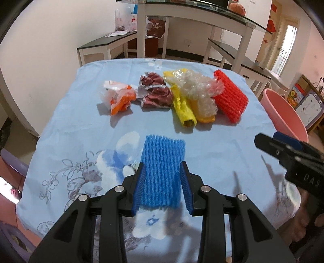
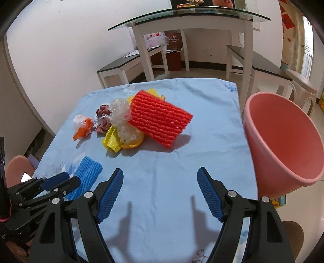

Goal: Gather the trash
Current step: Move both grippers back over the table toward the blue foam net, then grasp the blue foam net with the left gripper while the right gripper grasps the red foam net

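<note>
A blue foam net sleeve [image 1: 162,168] lies on the light blue tablecloth, and my left gripper [image 1: 163,168] has its two pads against the sleeve's sides, shut on it. The sleeve also shows in the right wrist view [image 2: 87,178]. Farther back lie an orange-and-white wrapper [image 1: 119,97], crumpled maroon paper [image 1: 155,93], a yellow bag [image 1: 184,109], bubble wrap [image 1: 200,93] and a red foam net sleeve [image 1: 230,99]. My right gripper [image 2: 160,176] is open and empty above bare cloth. A pink bin [image 2: 283,141] stands at the table's right edge.
The tablecloth [image 2: 182,157] covers the whole table. Behind it stand a glass-topped white table [image 2: 190,18] and dark benches [image 2: 129,64]. A pink stool [image 2: 18,168] sits at the left. The right gripper's body shows at the right of the left wrist view [image 1: 287,153].
</note>
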Tool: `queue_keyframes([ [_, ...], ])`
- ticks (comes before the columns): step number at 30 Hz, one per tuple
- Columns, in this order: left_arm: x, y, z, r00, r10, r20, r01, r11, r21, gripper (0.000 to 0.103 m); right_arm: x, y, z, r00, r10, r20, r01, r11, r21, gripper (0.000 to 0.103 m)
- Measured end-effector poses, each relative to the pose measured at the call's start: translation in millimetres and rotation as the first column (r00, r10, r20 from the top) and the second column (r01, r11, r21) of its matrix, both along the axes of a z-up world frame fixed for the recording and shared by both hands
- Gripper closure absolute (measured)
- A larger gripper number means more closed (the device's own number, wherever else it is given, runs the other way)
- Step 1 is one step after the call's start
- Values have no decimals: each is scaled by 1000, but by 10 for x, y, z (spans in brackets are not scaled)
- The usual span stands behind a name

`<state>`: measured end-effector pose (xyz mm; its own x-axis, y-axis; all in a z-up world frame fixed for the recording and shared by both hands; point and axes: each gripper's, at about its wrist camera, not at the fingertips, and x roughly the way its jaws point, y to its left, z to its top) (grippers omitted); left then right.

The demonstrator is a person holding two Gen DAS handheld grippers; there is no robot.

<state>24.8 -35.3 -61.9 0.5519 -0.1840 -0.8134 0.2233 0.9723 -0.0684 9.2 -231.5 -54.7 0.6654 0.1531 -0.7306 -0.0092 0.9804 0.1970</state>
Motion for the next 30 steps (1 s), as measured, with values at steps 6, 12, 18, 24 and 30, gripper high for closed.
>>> queue_keyframes([
  [6,-27,150,-164,1000,17,-22,-17,1000,6,68,37,103,-58,999,29,-14,-29,1000,-4,29],
  [12,-2,145,-152,999,11,-36,-11,1000,-10,68,119,171,-136,998,48,-43,-48,999,-4,29],
  [18,34,120,-154,999,-4,-53,3,1000,-18,67,177,178,-137,998,45,-50,-45,999,-9,29],
  [24,15,6,-173,999,-23,-25,24,999,37,67,258,125,-150,997,36,-64,-36,999,2,29],
  [30,-42,-109,-155,998,-62,-13,62,997,39,93,336,13,-153,997,23,-80,-22,1000,13,29],
])
